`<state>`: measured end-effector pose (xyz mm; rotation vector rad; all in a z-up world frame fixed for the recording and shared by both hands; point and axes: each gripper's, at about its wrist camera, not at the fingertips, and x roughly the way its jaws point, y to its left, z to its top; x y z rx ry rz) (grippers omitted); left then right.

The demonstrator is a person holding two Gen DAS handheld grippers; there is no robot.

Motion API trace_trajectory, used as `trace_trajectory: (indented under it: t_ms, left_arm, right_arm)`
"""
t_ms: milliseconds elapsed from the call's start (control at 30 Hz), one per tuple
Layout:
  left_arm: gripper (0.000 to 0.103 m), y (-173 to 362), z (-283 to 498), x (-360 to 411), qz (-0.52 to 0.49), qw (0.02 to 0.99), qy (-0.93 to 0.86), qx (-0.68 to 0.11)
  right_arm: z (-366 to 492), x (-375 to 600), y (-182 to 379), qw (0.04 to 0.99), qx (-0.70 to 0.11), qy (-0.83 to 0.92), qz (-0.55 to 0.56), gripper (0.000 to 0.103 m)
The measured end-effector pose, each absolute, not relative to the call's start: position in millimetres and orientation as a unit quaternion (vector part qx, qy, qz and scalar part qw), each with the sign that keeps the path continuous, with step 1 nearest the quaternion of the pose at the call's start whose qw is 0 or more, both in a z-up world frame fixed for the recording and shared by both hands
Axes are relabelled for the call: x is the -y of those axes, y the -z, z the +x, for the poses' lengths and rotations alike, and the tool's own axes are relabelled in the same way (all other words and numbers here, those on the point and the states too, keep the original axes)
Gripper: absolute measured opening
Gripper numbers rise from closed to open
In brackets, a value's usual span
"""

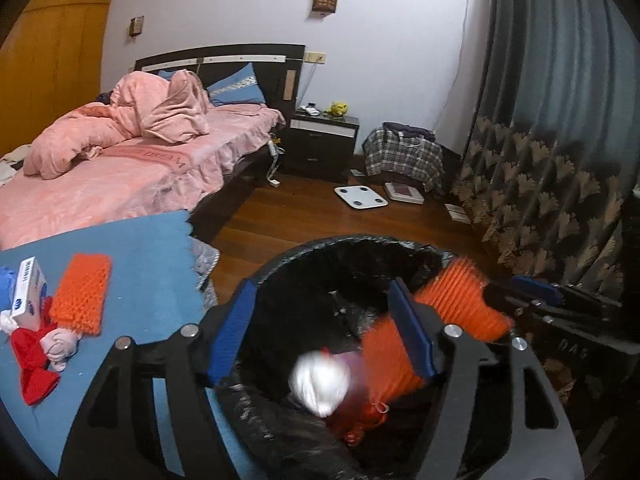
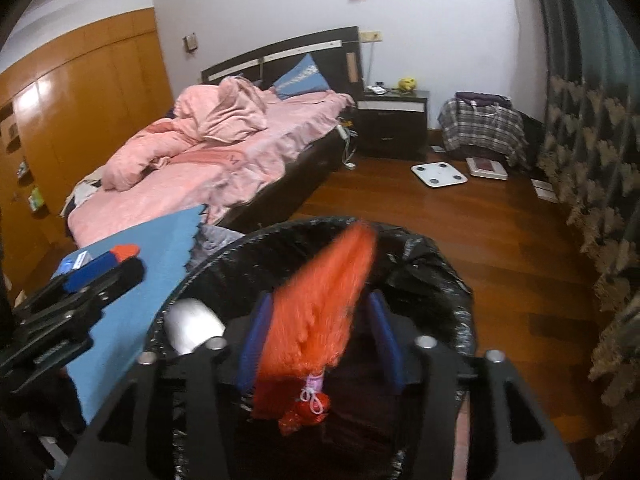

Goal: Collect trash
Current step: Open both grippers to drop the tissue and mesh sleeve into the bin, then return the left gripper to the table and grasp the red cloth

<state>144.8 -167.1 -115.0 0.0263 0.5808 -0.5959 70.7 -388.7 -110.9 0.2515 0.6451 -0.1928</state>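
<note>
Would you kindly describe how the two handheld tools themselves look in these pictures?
Both the left tool and the right tool are black, flat-plated frames with slotted cut-outs and round silver bolt heads. Each carries two fingers faced with blue pads. No cables, sleeves or hands show.

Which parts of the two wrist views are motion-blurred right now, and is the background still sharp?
Left wrist view: the white wad and orange foam net over the bin are smeared; bed and floor stay fairly sharp. Right wrist view: the orange net streaks between the open pads; the room bends toward the edges.
</note>
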Motion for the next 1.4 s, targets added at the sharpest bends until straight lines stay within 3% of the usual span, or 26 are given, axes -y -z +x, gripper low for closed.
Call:
trace_trajectory:
  t_ms: [33, 100, 200, 833, 1400]
  left_arm:
    - [0.072, 115.2, 144.7, 161.0, 0.011, 0.917, 0.283, -0.282]
    - [0.077, 114.0, 144.2, 146.4, 0.008, 0.923, 0.263, -0.281]
    - [0.086, 112.5, 144.5, 118.2, 0.004, 0.932, 0.229, -0.279]
    - [0.089, 112.7, 135.5, -72.8, -0.01, 0.961, 0.017, -0.277]
    - [0.087, 149.3, 160.1, -131.7, -0.038, 0.946, -0.037, -0.321]
  right_arm:
    - [69.8, 388.2, 110.3, 0.937, -0.314, 0.101, 0.119, 0.071]
    - [68.6, 385.2, 108.4, 0.939, -0.307, 0.106, 0.111, 0.087]
    - [71.3, 376.2, 105.4, 0.942, -0.302, 0.097, 0.106, 0.097]
    - [133.4, 212.0, 102.7, 0.952, -0.292, -0.06, 0.068, 0.097]
    - [197.2, 119.0, 149.4, 0.937, -0.327, -0.118, 0.043, 0.097]
